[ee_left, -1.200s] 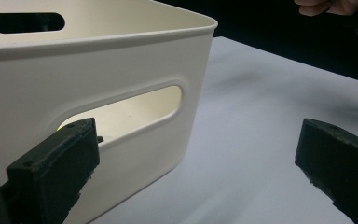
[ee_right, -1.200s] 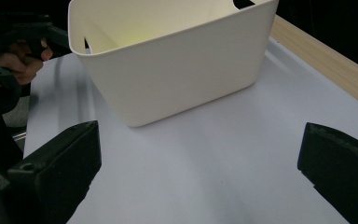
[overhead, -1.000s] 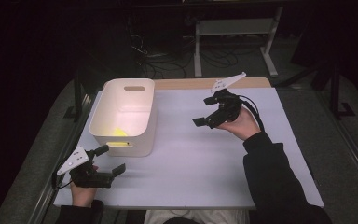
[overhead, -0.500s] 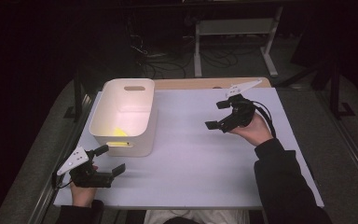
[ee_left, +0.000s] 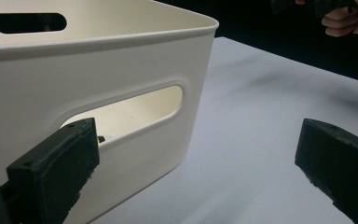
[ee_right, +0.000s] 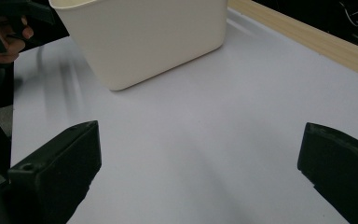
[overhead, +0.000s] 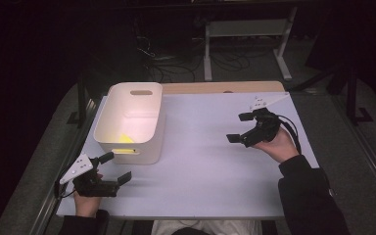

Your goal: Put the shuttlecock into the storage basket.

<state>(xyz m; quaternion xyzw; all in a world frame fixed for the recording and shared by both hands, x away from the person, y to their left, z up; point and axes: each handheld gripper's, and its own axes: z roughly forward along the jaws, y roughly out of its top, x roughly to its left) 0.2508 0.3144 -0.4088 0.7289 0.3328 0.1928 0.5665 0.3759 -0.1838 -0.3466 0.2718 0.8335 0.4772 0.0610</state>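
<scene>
Bin point(overhead: 129, 122) sits at the table's point(overhead: 200, 166) left, a yellow piece point(overhead: 124, 138) inside; your left gripper point(overhead: 110, 169), jaws spread and empty, waits just beside its near handle slot point(ee_left: 126, 109). Your right gripper point(overhead: 242, 128), also spread and empty, hovers well apart; nothing is gripped yet, so I judge closing on that slot comes next.

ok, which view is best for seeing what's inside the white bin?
High view: it looks down into the white bin, where a yellow item lies on the floor near the front wall. The left gripper view catches only a strip of the interior through the handle slot. The right gripper view shows the bin's outer wall, nothing inside.
</scene>
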